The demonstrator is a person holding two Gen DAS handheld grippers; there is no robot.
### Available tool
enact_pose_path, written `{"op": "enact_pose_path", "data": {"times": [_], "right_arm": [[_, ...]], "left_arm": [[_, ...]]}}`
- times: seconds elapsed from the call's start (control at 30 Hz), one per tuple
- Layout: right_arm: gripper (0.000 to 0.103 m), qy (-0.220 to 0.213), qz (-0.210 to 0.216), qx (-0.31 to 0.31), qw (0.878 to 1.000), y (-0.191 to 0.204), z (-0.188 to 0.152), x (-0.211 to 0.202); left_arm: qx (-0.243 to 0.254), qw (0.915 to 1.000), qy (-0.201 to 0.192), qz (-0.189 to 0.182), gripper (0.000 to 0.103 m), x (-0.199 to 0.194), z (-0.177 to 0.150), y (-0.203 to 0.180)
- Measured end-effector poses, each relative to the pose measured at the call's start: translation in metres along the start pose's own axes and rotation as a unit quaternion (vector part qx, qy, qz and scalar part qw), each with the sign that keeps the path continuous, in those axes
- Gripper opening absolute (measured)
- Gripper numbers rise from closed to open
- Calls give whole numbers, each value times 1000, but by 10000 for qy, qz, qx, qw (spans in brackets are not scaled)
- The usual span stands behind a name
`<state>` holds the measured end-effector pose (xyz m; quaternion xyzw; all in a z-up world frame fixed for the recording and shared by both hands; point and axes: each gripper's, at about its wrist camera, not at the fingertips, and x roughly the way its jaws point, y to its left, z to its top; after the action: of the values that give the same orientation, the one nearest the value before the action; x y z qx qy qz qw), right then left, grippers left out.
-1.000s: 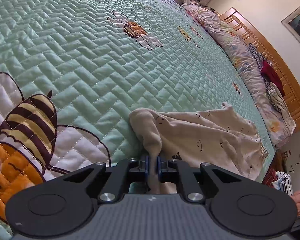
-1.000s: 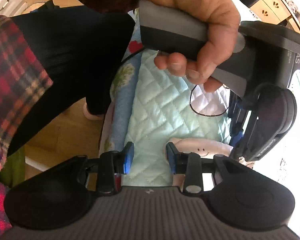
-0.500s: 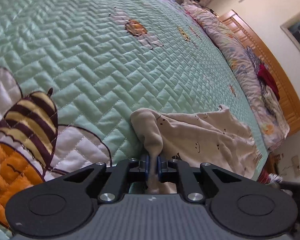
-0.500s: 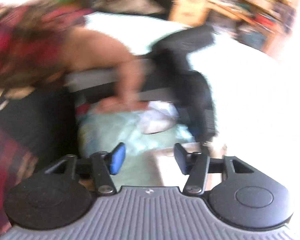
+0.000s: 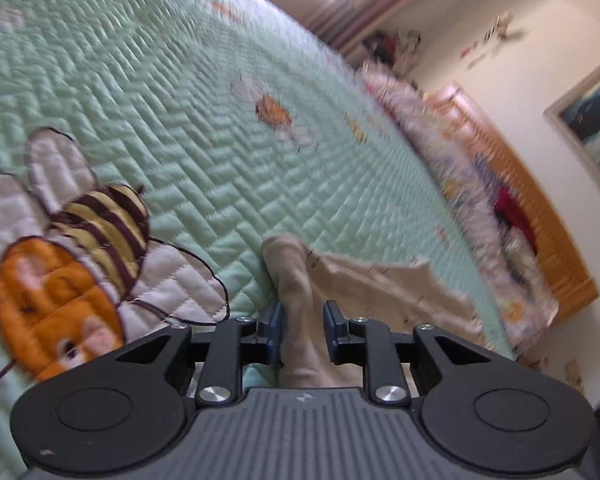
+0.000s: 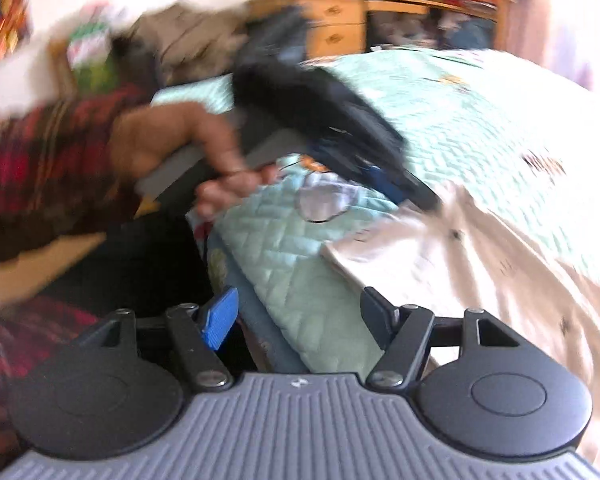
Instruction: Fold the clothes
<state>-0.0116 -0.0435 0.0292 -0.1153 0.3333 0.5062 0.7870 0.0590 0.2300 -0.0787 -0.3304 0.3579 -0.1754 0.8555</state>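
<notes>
Left wrist: left tool (image 5: 302,334) opening, beige garment (image 5: 384,292) fold between pads, unpinched.

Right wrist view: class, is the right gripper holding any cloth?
No: the right gripper is opening with only the green quilt behind the gap, the beige garment beside it.

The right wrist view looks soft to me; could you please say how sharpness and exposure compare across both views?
Right wrist view: heavy motion blur on the hand, and the cream printed garment is washed out by glare. Left wrist view: milder smear along the wooden headboard, while the quilted mint bedspread stays readable.
</notes>
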Motion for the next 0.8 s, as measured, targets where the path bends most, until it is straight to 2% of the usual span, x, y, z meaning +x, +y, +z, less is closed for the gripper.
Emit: {"op": "enact_pose_path", "data": {"times": [0.1,0.17,0.3,0.43,0.47,0.53,0.67,0.73,0.77,0.8], "right_arm": [[69,-343,95,759,9965,-23,-11,-12],[69,-584,234,1311,9894,-45,-17,-1],[70,-1002,554,2422,9634,-75,-26,-6],[70,-1292,974,3276,9309,-103,-21,0],[70,-1298,1093,3406,9248,-109,-15,6],[70,-1307,1331,3661,9117,-121,-3,19],[70,-909,1097,3977,9064,-133,9,53],[70,-657,833,4090,9064,-136,5,71],[70,-693,809,4142,9039,-136,2,74],[70,-789,827,4159,9022,-137,-1,76]], "left_arm": [[155,9998,-148,30,34,-24,-9,-4],[517,9986,-3,144,35,-31,-20,-10],[1105,9930,411,114,35,-29,-41,-14],[1631,9845,629,-172,38,-27,-49,-18],[1727,9820,735,-203,42,-25,-51,-20],[1955,9758,950,-223,43,-23,-55,-24],[2070,9694,1317,-25,50,-32,-59,-35],[1960,9732,1199,135,59,-49,-62,-35],[1849,9764,1098,204,67,-58,-64,-33],[1733,9794,1000,267,69,-66,-65,-31]]}}
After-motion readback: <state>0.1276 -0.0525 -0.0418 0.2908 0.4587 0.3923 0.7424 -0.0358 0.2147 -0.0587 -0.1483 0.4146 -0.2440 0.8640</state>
